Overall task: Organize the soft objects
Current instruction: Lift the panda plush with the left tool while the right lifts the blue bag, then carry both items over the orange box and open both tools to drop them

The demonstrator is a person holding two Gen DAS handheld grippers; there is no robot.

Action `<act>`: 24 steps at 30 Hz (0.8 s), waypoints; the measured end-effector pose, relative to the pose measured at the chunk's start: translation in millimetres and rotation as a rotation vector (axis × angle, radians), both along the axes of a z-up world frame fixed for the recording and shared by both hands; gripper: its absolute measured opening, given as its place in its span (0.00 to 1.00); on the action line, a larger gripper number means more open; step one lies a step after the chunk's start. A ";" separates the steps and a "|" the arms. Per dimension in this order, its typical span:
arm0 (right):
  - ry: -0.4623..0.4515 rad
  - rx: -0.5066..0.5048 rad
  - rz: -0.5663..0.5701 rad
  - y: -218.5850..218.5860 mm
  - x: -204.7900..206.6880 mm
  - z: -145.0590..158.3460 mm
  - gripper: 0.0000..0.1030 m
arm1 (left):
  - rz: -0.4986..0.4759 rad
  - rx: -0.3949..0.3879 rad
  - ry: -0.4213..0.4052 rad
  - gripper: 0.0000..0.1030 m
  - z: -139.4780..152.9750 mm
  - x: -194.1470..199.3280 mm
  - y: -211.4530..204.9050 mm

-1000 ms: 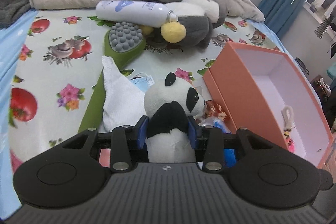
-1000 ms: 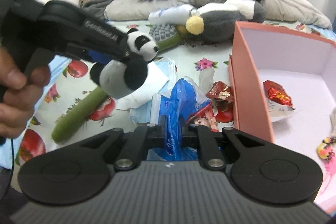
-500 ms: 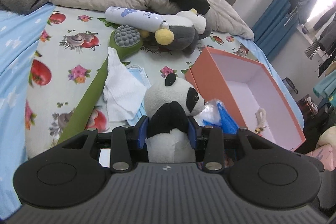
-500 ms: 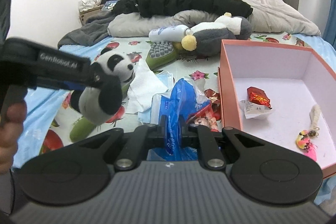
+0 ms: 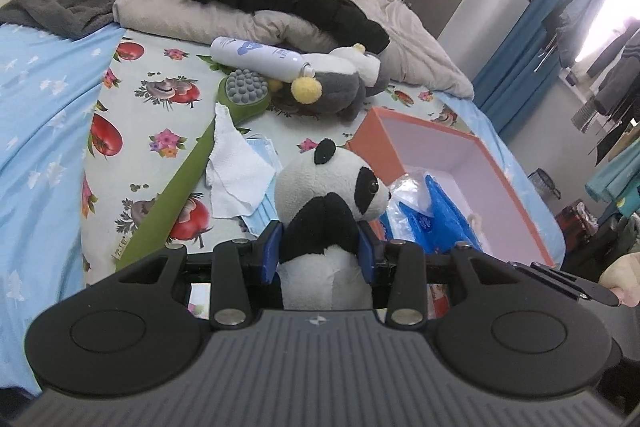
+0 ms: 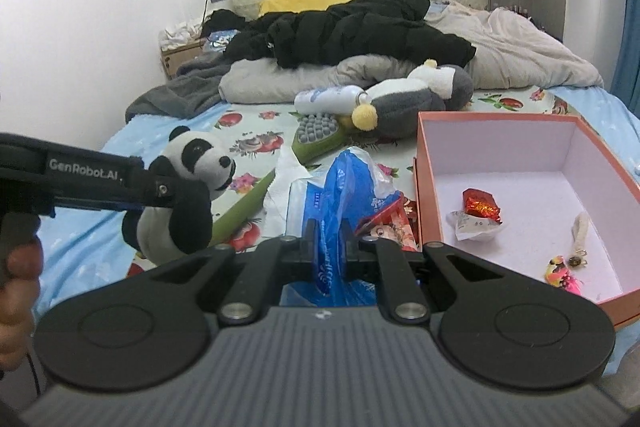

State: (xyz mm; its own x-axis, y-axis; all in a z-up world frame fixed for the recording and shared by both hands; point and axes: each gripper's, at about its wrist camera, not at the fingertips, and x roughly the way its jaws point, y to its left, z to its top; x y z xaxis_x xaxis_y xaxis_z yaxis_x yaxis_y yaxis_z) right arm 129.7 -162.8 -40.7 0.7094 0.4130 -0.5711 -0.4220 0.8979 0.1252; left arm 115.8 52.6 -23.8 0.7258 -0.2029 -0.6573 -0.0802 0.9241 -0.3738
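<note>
My left gripper (image 5: 319, 253) is shut on a small panda plush (image 5: 332, 187), held in the air above the bed; the right wrist view shows the panda plush (image 6: 188, 183) at the left, pinched by the left gripper (image 6: 160, 193). My right gripper (image 6: 327, 247) is shut on a blue and clear plastic bag (image 6: 340, 187), lifted in front of the camera; the same plastic bag (image 5: 424, 215) shows right of the panda. An orange box (image 6: 424, 183) with a white inside lies open at the right.
On the flowered sheet lie a green massage brush (image 5: 240, 99), a white spray bottle (image 5: 256, 53), a grey penguin plush (image 5: 336, 91), white tissue (image 5: 236, 167) and face masks. The box holds a red sweet (image 6: 480, 205) and a keychain (image 6: 564, 267). Coats and blankets pile at the head.
Both grippers have risen and drawn back from the bed with the panda and the bag in them. More of the room and the box shows now.
</note>
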 end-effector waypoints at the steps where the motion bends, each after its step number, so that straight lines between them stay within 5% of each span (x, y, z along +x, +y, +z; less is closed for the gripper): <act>1: -0.004 0.003 0.000 -1.3 -2.7 2.4 0.12 | -0.002 -0.001 -0.003 0.44 1.3 -2.6 -1.5; 24: -0.033 0.005 -0.120 -65.2 -32.0 29.0 0.13 | -0.194 -0.010 -0.009 0.44 16.2 3.3 -85.6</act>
State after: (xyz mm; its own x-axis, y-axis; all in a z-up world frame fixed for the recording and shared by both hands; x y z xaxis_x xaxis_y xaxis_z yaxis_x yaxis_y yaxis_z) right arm 97.7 -227.9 -11.7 0.7724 0.3264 -0.5448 -0.3150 0.9418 0.1176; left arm 119.1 -33.0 -7.6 0.6781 -0.3461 -0.6483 0.1026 0.9181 -0.3829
